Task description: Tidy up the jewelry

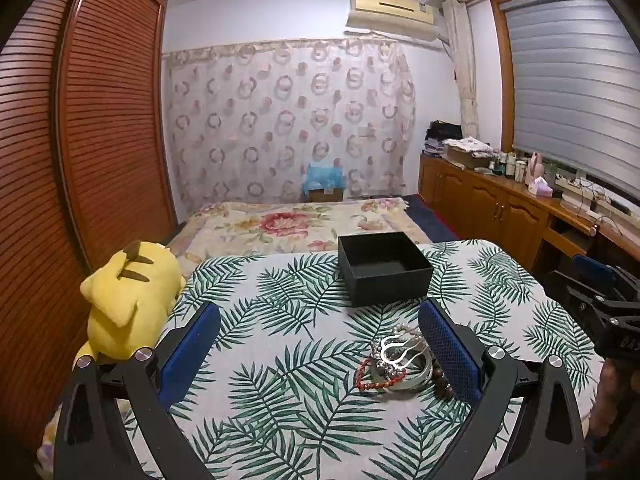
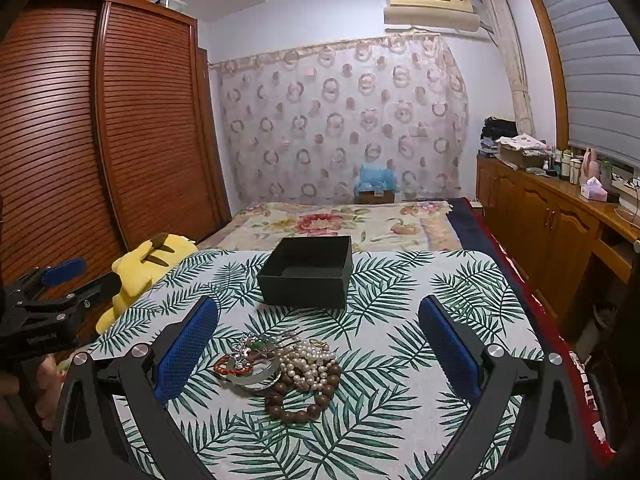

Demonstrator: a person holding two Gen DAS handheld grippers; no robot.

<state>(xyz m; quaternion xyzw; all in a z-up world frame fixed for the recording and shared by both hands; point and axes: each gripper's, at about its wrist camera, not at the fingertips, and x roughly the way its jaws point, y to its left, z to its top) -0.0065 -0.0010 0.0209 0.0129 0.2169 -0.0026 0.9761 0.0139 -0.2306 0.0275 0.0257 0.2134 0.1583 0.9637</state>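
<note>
A pile of jewelry [image 1: 396,364] lies on the leaf-print table [image 1: 280,300]: a silver hair clip, a red bead bracelet, pearls and brown wooden beads. In the right wrist view the pile [image 2: 280,368] shows a pearl necklace [image 2: 308,364] and a brown bead bracelet [image 2: 304,396]. An open, empty black box [image 1: 384,268] stands behind it, also in the right wrist view [image 2: 308,272]. My left gripper [image 1: 320,320] is open, its right finger beside the pile. My right gripper [image 2: 320,320] is open and empty, hovering over the pile.
A yellow plush toy [image 1: 128,304] lies at the table's left edge. A bed with a floral blanket [image 1: 296,220] is behind the table. A wooden wardrobe [image 1: 80,140] stands at the left, a wooden counter [image 1: 520,200] with clutter at the right.
</note>
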